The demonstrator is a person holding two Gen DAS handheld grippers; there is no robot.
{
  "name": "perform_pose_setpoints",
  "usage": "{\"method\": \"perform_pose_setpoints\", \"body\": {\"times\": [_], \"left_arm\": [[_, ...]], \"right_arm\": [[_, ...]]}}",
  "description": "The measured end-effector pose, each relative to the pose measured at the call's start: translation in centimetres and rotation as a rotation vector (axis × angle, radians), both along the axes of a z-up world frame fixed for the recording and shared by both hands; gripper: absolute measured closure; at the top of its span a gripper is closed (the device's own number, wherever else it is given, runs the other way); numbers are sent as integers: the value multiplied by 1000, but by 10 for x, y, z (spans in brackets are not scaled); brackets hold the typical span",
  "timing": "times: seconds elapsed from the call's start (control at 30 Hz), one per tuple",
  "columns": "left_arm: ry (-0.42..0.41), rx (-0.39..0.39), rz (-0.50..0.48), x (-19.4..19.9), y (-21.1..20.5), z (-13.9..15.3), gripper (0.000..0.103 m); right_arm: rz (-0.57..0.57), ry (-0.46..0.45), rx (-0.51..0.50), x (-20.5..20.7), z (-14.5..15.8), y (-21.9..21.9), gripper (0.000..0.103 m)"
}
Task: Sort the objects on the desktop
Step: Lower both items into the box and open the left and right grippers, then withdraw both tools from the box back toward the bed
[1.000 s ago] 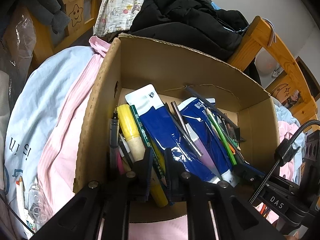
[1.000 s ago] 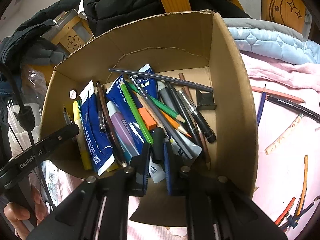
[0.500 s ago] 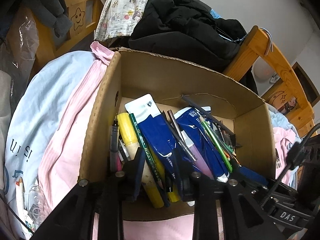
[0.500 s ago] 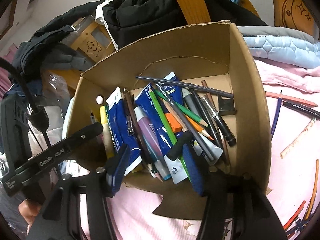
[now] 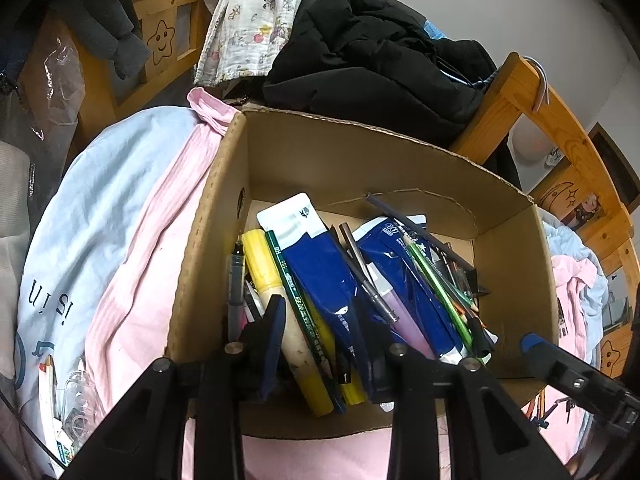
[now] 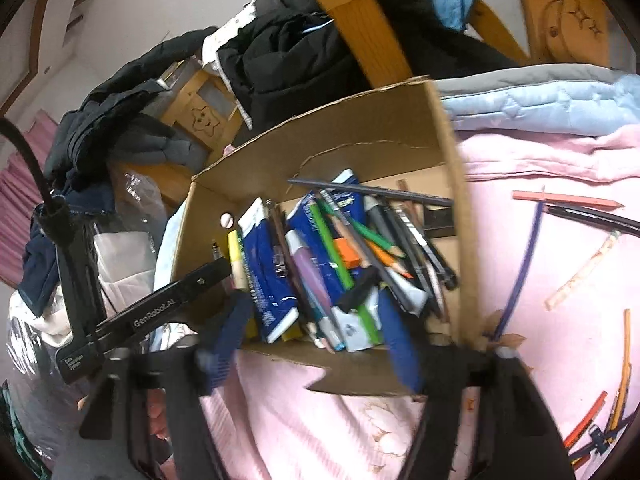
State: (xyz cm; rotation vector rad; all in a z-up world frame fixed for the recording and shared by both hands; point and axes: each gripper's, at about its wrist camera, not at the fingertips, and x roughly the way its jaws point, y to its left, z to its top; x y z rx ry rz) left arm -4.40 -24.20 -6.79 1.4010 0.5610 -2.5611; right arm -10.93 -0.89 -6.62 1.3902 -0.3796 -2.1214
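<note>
A cardboard box sits on pink bedding and holds several pens, pencils, blue packets, a yellow marker and a black cap-like piece. My left gripper is open and empty above the box's near edge. My right gripper is open wide and empty over the near wall; the black piece lies in the box between its fingers. Loose pencils and a blue pen lie on the bedding right of the box.
A black jacket and wooden bed frame stand behind the box. A light blue cloth lies left of it. More pens lie at the far right. The left gripper's body crosses the right wrist view.
Both grippers opened and drew back from the box. The right gripper let go of the black piece, which now lies in the box.
</note>
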Motion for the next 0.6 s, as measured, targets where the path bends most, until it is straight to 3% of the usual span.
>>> {"method": "perform_pose_setpoints", "body": {"times": [0.17, 0.6], "left_arm": [[-5, -12, 2, 1, 1, 0, 70], [-8, -36, 1, 2, 1, 2, 70]], "right_arm": [[-39, -46, -87, -1, -8, 28, 29], [-27, -48, -102, 3, -15, 29, 29]]}}
